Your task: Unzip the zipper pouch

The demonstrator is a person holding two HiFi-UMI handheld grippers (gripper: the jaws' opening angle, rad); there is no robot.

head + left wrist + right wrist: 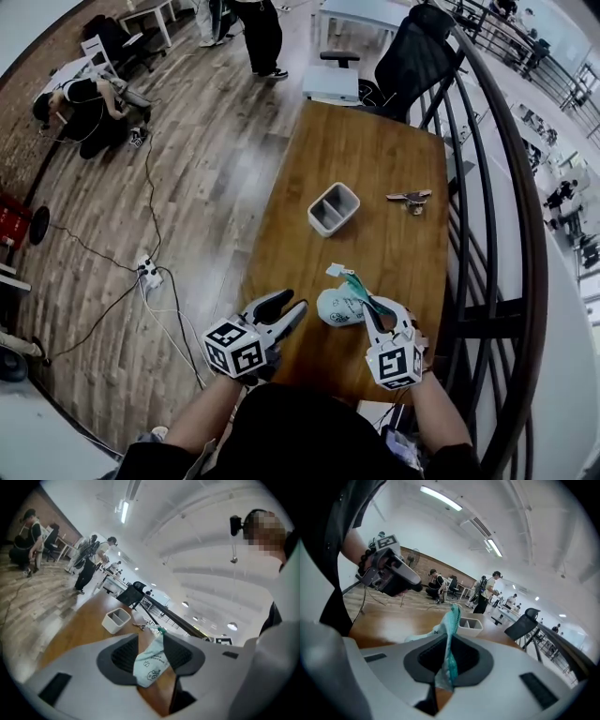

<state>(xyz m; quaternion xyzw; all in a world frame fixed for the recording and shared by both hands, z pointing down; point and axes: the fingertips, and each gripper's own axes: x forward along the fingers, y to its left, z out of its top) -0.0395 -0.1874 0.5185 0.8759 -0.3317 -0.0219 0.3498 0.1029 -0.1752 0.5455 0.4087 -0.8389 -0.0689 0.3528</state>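
A pale mint zipper pouch with small printed figures lies near the front edge of the wooden table. My right gripper is shut on the pouch's green zipper edge, which stands upright between its pads in the right gripper view. My left gripper is just left of the pouch with its jaws apart. In the left gripper view the pouch shows between the open pads, and I cannot make out any pressing contact. The zipper pull itself is not clear to me.
A white two-compartment bin stands mid-table, and a small metal item lies near the right edge. A dark railing runs along the table's right side, with an office chair beyond the far end. Cables and a power strip lie on the floor at left, with people further back.
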